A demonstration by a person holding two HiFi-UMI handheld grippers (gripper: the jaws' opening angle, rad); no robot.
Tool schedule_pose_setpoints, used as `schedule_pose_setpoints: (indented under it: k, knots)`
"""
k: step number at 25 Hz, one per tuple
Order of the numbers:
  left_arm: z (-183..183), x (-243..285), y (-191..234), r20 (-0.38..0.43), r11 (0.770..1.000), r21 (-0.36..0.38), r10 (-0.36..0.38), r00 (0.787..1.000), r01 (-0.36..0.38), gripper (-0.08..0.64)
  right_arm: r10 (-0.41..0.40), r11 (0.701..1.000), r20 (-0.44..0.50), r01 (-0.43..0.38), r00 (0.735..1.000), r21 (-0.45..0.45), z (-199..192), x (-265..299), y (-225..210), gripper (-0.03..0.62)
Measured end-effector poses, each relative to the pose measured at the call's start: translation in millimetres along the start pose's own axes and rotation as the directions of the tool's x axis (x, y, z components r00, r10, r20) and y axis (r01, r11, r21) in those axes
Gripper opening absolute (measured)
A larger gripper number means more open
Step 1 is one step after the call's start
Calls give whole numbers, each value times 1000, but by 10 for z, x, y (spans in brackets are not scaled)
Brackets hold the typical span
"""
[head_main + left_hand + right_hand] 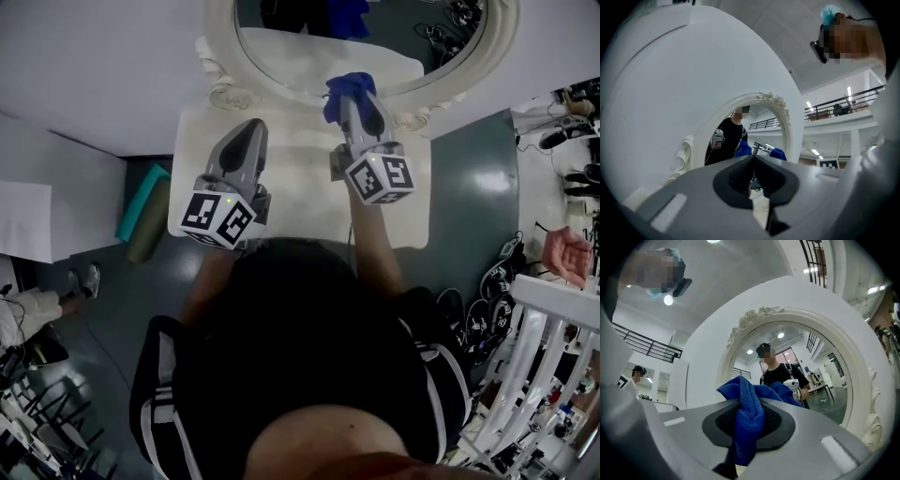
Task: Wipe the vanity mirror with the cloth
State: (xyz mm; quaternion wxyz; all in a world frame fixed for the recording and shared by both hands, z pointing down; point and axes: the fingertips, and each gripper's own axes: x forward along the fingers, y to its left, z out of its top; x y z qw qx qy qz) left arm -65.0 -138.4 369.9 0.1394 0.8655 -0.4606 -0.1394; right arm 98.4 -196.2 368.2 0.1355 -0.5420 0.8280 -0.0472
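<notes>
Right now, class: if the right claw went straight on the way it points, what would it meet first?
Probably the glass of the vanity mirror, low near its frame, with the blue cloth pinched in the right claw touching first. Depth is unclear.

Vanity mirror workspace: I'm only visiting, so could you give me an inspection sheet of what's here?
Surface: white tabletop, both grippers over it.
Job's things: oval mirror in an ornate white frame; blue cloth by its lower rim.
Clutter: nothing seen on the tabletop.
Grippers: left gripper shut, empty; right gripper shut on the cloth.
Cables: black coils on the floor, right.
Surroundings: teal mat left, white railing right.
</notes>
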Motion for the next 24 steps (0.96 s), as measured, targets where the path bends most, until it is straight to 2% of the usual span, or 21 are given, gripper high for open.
schedule_pose_setpoints:
  k: [5,24]
  knots:
    - [-10,11,-21,-1,1000,-4,-6,1000,6,11,-48,998,-22,46,999,-50,-77,-154,-40,48]
    - [8,59,-26,3,1000,-25,-8,1000,8,11,-71,997,-17,70,997,-43,-79,-250,-93,48]
